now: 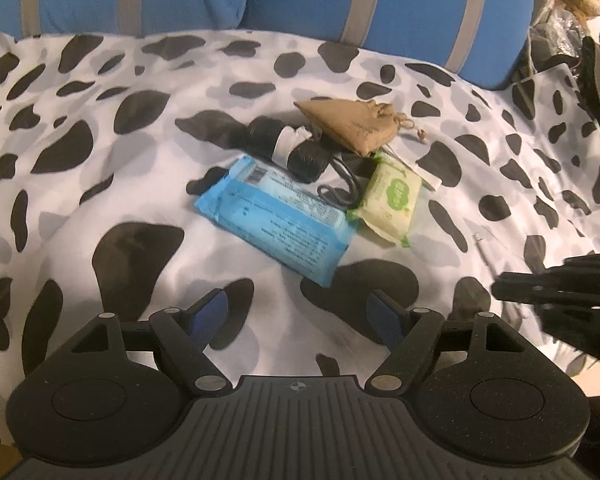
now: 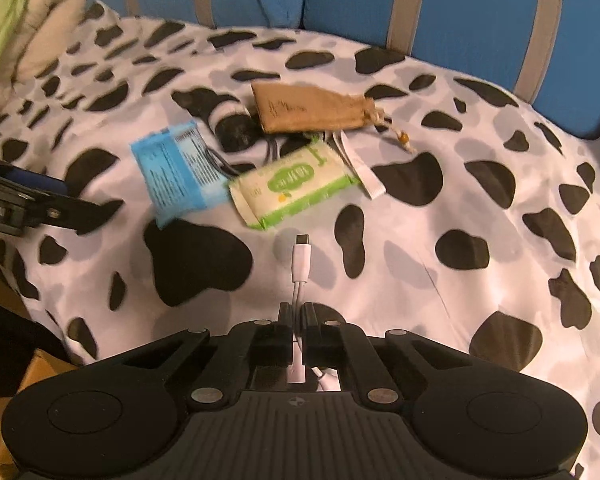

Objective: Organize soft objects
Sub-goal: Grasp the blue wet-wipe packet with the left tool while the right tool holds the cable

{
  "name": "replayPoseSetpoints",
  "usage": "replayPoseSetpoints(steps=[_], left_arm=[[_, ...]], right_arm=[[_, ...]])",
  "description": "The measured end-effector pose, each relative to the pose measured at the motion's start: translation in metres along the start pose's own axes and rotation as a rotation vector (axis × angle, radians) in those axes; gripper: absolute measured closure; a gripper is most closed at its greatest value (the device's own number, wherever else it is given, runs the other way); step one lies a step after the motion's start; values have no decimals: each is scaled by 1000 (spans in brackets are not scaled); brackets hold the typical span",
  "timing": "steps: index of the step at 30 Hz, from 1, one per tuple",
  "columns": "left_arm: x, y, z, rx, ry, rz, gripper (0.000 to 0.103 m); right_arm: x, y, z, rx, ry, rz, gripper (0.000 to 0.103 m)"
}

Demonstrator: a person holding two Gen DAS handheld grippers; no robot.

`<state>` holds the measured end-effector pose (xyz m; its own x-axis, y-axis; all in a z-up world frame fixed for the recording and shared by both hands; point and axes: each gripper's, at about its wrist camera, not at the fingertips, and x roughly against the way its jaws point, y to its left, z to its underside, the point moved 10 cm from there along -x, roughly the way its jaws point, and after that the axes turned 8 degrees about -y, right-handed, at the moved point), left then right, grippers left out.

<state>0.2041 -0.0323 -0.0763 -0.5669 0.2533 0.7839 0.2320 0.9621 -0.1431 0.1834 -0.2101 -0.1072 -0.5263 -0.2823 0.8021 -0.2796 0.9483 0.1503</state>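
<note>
A cow-print bedspread covers the bed. Ahead of the left gripper lie 1 blue packet, 1 green wipes pack, 1 black roll and 1 tan pouch, clustered together.

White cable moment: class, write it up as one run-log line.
right gripper: shut on white cable | left gripper: open, holding nothing | blue pack, green pack, tan pouch: on spotted cover

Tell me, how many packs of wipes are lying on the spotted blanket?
2. The blue pack lies in the middle of the blanket, and the green pack sits just right of it. The pouch could hide more.
</note>
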Motion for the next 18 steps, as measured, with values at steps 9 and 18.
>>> replayPoseSetpoints(steps=[9,18], left_arm=[[-14,14,-2,178,4,67,27],[-53,34,-5,597,17,241,34]], right_arm=[[28,-8,-4,-67,-44,-25,97],[49,-14,-5,-94,-82,-30,97]])
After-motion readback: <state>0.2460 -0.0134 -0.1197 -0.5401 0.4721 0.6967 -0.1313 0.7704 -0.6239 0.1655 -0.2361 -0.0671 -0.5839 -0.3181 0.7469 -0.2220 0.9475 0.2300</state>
